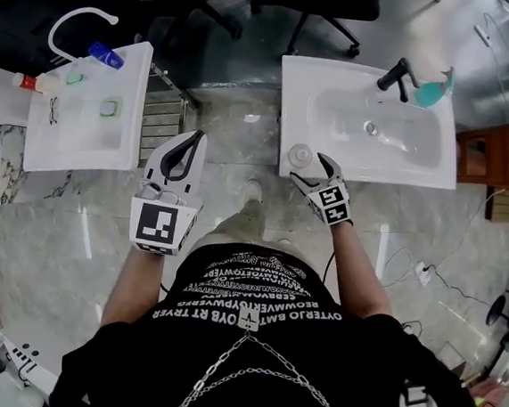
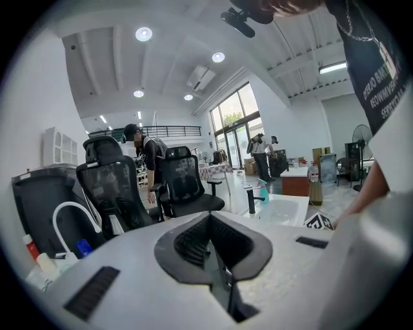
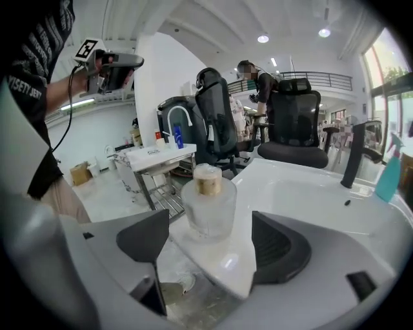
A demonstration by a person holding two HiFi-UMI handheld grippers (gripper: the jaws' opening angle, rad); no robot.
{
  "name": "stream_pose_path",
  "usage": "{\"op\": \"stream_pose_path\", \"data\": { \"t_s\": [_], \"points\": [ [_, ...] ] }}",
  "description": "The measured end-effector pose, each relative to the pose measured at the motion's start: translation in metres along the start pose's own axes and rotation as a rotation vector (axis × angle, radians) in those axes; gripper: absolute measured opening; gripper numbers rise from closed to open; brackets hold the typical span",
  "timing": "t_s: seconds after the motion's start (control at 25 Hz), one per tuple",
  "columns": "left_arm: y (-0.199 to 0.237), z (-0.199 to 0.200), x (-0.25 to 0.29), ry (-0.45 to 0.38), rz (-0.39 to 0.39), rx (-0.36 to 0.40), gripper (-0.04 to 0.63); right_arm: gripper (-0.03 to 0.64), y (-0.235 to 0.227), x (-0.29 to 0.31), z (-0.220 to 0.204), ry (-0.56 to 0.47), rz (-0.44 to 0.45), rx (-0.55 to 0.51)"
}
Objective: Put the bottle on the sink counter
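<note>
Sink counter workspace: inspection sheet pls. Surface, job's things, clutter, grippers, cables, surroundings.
Surface: white sink counter, glossy.
Job's things: frosted bottle upright on the counter's near corner, close to the edge.
Clutter: teal spray bottle beside the black tap; small bottles on the second sink at left.
Grippers: right gripper open, jaws either side of the bottle, pads off it; left gripper shut, empty, held over the floor between the sinks.
Cables: floor cable with plug at right, off the counter.
Surroundings: office chairs; people in the background.
</note>
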State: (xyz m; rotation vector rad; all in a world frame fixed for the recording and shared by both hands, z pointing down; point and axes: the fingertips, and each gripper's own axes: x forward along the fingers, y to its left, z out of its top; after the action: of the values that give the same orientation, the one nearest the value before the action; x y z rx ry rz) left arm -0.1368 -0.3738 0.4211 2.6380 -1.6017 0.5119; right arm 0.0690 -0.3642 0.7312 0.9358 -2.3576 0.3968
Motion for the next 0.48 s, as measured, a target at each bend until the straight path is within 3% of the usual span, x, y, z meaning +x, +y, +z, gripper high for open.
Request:
{"op": "stream_pose_path", "data": {
  "t_s": [0.12, 0.24, 0.44, 0.48],
  "points": [
    [-0.011, 0.007, -0.018, -0.020, 0.004, 0.000, 0.006, 0.374, 0.007, -0.059, 0.007, -0.050, 0.006, 0.039],
    [-0.025, 0.020, -0.035, -0.063, 0.002, -0.025, 0.006, 0.346, 0.006, -0.134, 0.056, -0.226, -0.041, 0.077],
    [-0.061, 0.042, -0.062, -0.135, 0.016, -0.031, 0.006, 0.010, -0.011, -0.270, 0.154, -0.530, -0.276, 0.110],
    [-0.069, 0.046, -0.068, -0.144, 0.019, -0.034, 0.006, -0.005, -0.010, -0.290, 0.164, -0.538, -0.322, 0.091]
  ]
}}
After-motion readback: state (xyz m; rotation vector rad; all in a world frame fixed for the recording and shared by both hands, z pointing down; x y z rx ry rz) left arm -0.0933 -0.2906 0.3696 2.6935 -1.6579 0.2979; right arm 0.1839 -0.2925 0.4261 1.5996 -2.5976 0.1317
